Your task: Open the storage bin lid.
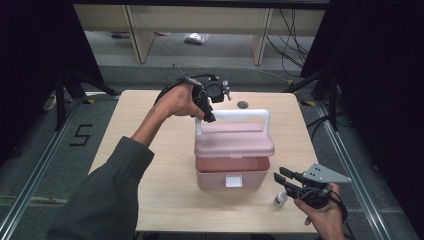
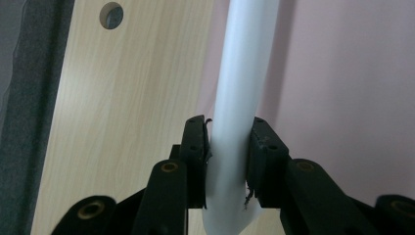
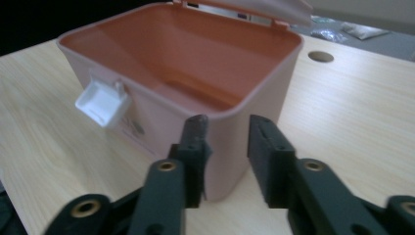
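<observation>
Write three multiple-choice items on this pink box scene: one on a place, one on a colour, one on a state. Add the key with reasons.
1. Where does the small white bottle stand?
A. inside the box
B. on the table by the box's front right corner
C. on the lid

2. What colour is the handle?
A. white
B. black
C. pink

3. How is the lid of the pink box?
A. latched shut
B. lying off on the table
C. raised, box open

Key: 1 B, the high view shows it on the table near the right claw. 2 A, the left claw clamps a white bar. 3 C, the right gripper view looks into the bare box interior.
</observation>
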`<action>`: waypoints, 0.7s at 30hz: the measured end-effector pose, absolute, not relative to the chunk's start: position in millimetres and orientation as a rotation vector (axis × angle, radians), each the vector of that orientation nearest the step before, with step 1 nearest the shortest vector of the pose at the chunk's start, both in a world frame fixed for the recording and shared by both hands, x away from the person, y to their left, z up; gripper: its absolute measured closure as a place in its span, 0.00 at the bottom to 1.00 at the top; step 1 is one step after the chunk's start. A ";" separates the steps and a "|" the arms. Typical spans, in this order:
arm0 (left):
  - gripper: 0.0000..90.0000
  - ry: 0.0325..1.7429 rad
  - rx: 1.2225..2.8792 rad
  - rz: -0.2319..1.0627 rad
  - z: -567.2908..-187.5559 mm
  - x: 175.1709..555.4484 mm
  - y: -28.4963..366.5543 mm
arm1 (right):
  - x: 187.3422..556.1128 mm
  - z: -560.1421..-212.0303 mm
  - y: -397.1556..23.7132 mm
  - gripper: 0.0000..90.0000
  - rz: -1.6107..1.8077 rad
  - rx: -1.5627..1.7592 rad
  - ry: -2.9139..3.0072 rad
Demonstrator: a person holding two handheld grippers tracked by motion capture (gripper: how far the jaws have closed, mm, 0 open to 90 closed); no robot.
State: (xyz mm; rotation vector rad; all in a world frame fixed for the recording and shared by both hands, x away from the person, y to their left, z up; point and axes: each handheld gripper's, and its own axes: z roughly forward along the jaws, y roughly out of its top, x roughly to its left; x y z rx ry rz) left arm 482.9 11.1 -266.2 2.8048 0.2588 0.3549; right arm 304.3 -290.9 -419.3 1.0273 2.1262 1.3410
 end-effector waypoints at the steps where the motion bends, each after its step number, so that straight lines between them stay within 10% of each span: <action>1: 0.79 0.260 2.809 0.354 -266.2 482.6 10.5 | 306.7 -418.6 -289.2 0.83 1.354 1.014 2.137; 21: 0.78 0.291 2.802 0.358 -264.4 486.2 11.4 | 363.8 -409.8 -281.9 1.00 1.483 0.942 2.171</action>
